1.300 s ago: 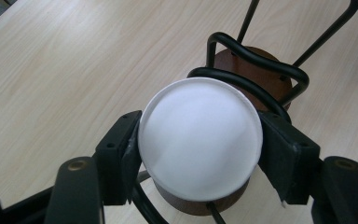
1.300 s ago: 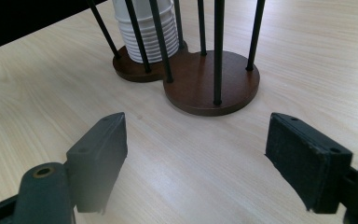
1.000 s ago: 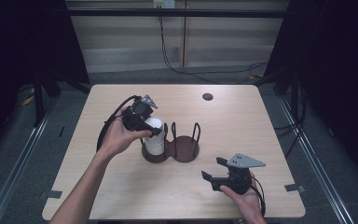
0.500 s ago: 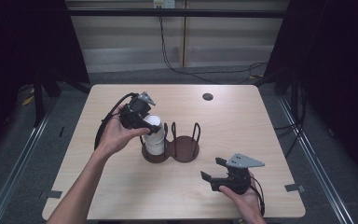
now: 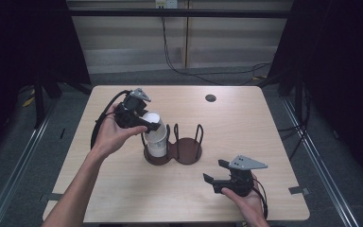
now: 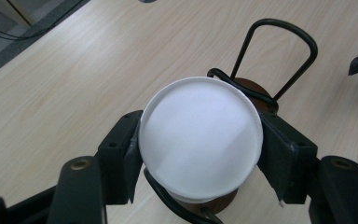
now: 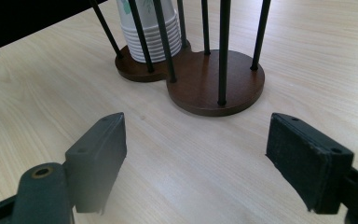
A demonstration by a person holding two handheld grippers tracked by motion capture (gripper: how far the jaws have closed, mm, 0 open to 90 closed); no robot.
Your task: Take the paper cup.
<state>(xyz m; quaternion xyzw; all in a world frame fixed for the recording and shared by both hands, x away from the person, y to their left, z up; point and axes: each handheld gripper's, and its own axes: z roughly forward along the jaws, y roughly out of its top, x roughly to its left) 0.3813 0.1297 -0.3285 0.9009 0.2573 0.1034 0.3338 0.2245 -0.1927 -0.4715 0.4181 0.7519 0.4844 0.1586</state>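
Gripping the top paper cup (image 6: 200, 140) at its rim, your left hand-held gripper (image 5: 147, 124) is clamped on it above the stack in the cup holder (image 5: 187, 152) mid-worktop. It's light and crushable: squeeze gently. Your right hand-held gripper (image 5: 217, 174) stands wide, empty.

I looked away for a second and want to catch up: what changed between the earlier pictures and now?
The left gripper finished closing on the top paper cup of the stack in the holder and grips its sides. The right gripper stayed open, resting low near the table edge. The holder did not move.
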